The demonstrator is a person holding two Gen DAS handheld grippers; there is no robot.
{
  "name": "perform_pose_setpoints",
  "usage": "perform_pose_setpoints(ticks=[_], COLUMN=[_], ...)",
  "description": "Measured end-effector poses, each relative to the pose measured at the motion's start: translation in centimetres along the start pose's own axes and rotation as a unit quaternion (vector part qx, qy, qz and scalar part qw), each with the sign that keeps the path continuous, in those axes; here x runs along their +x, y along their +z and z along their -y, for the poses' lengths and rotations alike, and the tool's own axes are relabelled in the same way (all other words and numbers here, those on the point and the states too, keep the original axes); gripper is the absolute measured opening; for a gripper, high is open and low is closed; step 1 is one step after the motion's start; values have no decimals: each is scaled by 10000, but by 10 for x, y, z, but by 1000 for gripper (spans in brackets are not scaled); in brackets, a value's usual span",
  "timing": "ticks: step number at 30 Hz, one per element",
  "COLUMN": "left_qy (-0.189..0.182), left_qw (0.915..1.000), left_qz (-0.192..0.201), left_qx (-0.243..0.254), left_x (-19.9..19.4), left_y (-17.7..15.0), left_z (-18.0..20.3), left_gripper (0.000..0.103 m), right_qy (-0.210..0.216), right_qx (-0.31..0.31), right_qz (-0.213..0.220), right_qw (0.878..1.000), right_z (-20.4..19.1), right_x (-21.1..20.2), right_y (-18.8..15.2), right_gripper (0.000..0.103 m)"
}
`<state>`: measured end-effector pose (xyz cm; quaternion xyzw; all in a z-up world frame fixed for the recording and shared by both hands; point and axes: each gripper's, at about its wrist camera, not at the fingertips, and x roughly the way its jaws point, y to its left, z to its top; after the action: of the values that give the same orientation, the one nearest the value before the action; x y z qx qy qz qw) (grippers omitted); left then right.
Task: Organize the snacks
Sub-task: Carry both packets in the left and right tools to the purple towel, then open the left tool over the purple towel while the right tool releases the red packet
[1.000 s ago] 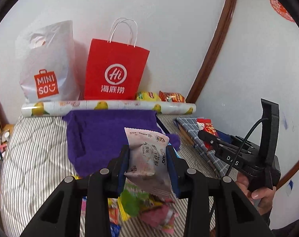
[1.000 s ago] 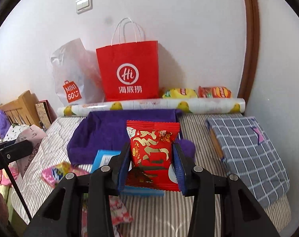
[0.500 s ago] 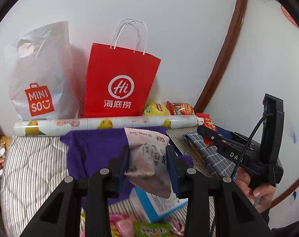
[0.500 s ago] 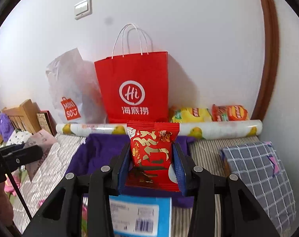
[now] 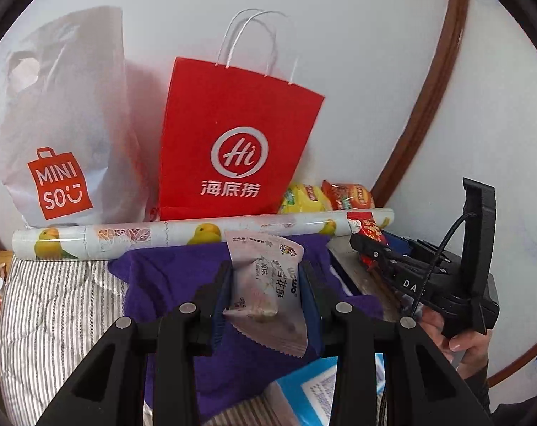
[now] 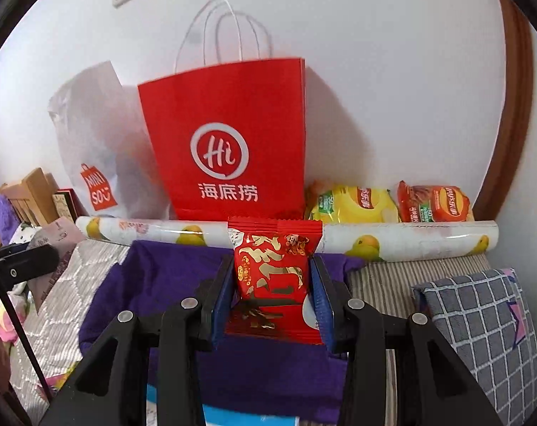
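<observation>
Your left tool point(image 5: 266, 289) is clamped on a pale white snack packet point(image 5: 268, 280), blue pads pressing both of its sides; the packet stands tilted, its crimped lower edge hanging below the jaws, above a purple cloth point(image 5: 169, 277) spread on the striped bed point(image 5: 59, 305). Your right tool point(image 6: 274, 293) is clamped on a red snack packet with gold print point(image 6: 272, 277), held upright, pads tight on both edges, also above the purple cloth point(image 6: 155, 277). In the left wrist view the right tool point(image 5: 371, 248) shows at the right edge with your hand point(image 5: 460, 340) on its grip, the red packet's end point(image 5: 366, 225) visible at its tip. Ahead of both tools, a patterned roll with yellow fruit print point(image 6: 392, 239) lies across the bed. Behind it, against the white wall, a red paper bag with white handles point(image 6: 229, 142) stands upright, a white MINISO plastic bag point(image 5: 62, 131) just to its left. To the right of the red bag, behind the roll, sit a yellow chip bag point(image 6: 353, 204) and an orange chip bag point(image 6: 435, 204), side by side. A grey checked cloth bundle point(image 6: 481, 323) lies on the bed at right. A blue-and-white box point(image 5: 314, 390) lies partly on the purple cloth below the left tool.
</observation>
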<state>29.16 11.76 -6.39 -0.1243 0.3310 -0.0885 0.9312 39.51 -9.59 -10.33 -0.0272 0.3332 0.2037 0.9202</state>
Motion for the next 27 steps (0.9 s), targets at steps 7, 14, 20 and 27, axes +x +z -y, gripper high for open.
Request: perform_pose_setpoints(ticks=[7,14,20,27], left_qy=[301,511,765,749], left_qw=[9982,9928,9881,9832], left_qz=[-387,-792,-994,-1305], left_qx=[-336,-742,-885,-1037], left_x=[43,79,96,112], left_y=[-6,-19,-29,-40], left_z=[-26,-52,-66,-73], left_gripper=[35,35,35,35], right_qy=[71,170,193,74], right_qx=[60,271,479,344], right_qz=[-516,-1040,-1214,-1522], right_qw=[9986,9941,9913,9877], right_z=[8,18,24,19], right_x=[44,68,75,85], right_y=[-25,-43,-47,-52], right_gripper=[41,41,41,41])
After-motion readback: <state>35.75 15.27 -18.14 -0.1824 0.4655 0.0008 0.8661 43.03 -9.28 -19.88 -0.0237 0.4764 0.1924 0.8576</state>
